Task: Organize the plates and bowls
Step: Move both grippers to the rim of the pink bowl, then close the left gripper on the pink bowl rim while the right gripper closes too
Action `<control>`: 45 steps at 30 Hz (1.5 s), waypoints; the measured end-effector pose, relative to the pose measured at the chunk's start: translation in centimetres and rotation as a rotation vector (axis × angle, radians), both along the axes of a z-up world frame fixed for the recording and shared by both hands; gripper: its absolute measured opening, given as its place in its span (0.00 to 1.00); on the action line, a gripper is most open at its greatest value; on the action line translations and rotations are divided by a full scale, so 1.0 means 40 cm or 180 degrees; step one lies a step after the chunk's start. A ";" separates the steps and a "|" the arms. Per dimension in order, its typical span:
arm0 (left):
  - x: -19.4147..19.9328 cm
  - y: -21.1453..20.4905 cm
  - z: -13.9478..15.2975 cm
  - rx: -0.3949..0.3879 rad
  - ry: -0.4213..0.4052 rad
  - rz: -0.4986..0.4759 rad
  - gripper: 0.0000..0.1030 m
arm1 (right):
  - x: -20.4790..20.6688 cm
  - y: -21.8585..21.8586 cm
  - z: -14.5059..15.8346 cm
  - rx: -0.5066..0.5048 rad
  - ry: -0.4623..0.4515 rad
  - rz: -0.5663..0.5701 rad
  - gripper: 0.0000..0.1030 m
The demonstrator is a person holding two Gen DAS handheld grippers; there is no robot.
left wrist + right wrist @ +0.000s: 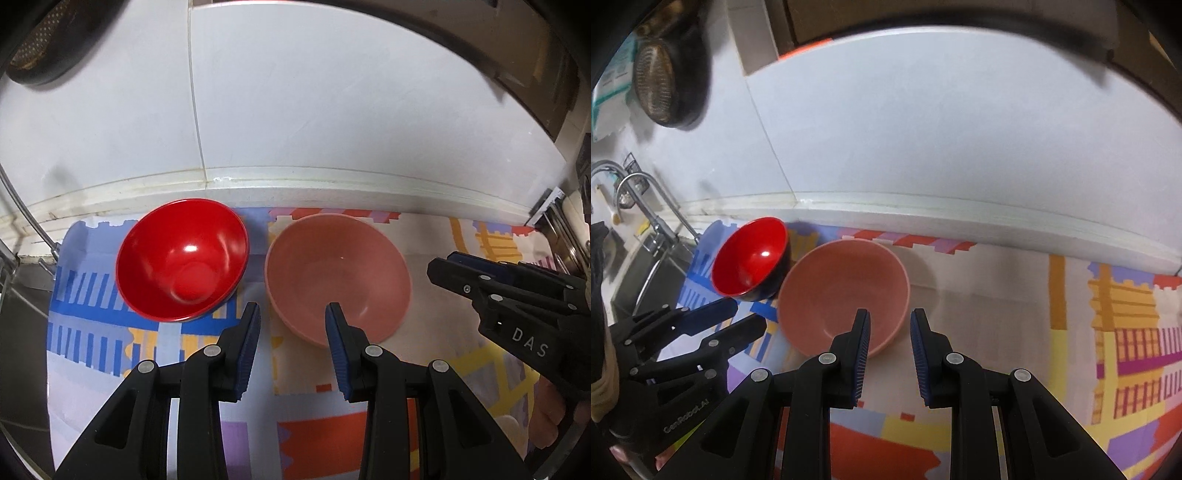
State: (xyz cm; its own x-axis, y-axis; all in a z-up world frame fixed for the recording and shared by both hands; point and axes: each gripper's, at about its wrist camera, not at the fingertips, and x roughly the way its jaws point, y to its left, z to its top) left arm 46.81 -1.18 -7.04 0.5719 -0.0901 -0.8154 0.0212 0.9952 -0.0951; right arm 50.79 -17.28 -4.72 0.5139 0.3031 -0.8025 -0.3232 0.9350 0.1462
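Note:
Two empty bowls stand side by side on a patterned mat by the wall: a glossy red bowl on the left and a wider matte pink bowl on the right. My left gripper hovers over the gap between them, jaws apart, nothing between them; its right finger overlaps the pink bowl's near rim. My right gripper hangs at the pink bowl's near right edge, jaws narrowly apart and empty.
The colourful mat covers the counter up to a white tiled wall. A sink with curved taps lies to the left. A dark strainer hangs on the wall. A hand holds the right gripper.

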 end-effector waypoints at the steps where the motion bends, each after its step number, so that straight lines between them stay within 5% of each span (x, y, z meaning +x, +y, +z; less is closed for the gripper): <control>1: 0.007 0.000 -0.007 -0.0003 0.0021 0.0008 0.34 | 0.005 0.000 -0.006 0.0004 0.0025 0.0002 0.23; 18: 0.093 -0.014 -0.094 0.0095 0.0233 0.0118 0.26 | 0.124 0.001 -0.121 0.0047 0.0452 -0.0020 0.23; 24: 0.100 -0.019 -0.095 0.0220 0.0186 0.0135 0.16 | 0.129 0.009 -0.134 0.0040 0.0477 -0.0010 0.13; 33: 0.086 -0.030 -0.074 0.0303 0.0080 0.0100 0.14 | 0.111 0.008 -0.116 -0.0057 0.0354 -0.0061 0.11; 45: 0.003 -0.036 0.027 0.0101 -0.0146 0.0015 0.14 | 0.035 -0.013 -0.029 -0.0095 0.0162 -0.0142 0.11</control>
